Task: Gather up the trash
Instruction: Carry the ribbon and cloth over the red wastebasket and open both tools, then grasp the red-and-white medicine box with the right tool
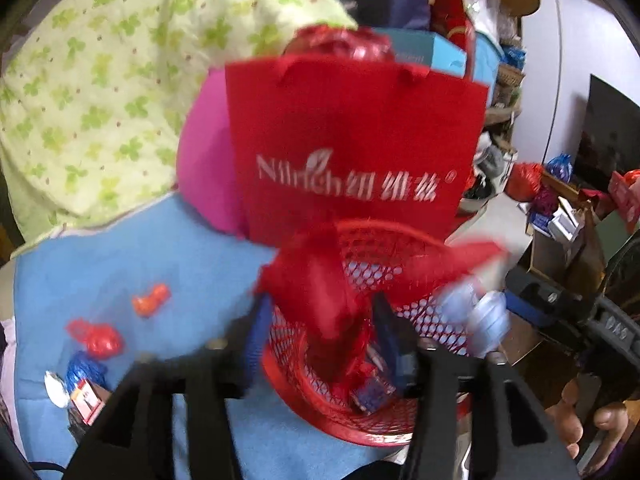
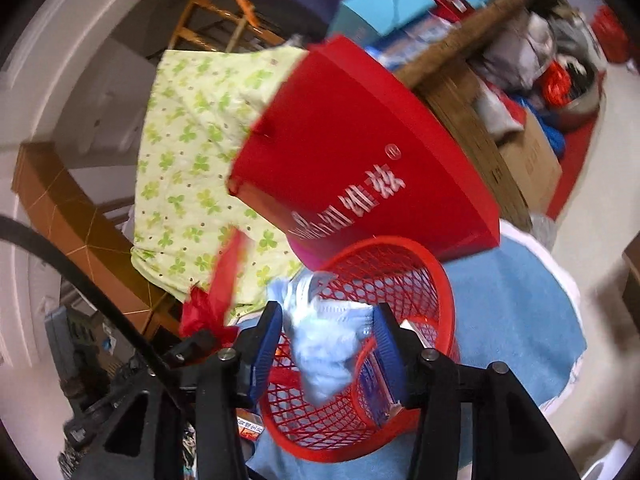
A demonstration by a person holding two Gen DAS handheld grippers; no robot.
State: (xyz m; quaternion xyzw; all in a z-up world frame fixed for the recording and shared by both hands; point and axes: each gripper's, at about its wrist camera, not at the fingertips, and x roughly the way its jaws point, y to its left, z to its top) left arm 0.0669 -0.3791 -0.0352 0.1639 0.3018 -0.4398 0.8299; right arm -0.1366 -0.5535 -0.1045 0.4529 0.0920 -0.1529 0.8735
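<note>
Left wrist view: I see a blue cloth (image 1: 168, 264) on a cluttered bed, red mesh basket (image 1: 360, 360) before a red bag (image 1: 352, 140). My left gripper (image 1: 318, 332) stands parted, a red wrapper (image 1: 320, 292) loose between its jaws over the basket.

Right wrist view: same basket (image 2: 400, 272); my right gripper (image 2: 330, 344) is parted around pale blue plastic (image 2: 324, 352) over it.

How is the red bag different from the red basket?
The red bag has solid flat sides with white writing; the red basket is round with holes all over. The bag stands taller, behind the basket. The bag has small handles at its top; the basket shows just an open rim. Both are bright red and sit on the blue cloth.
</note>
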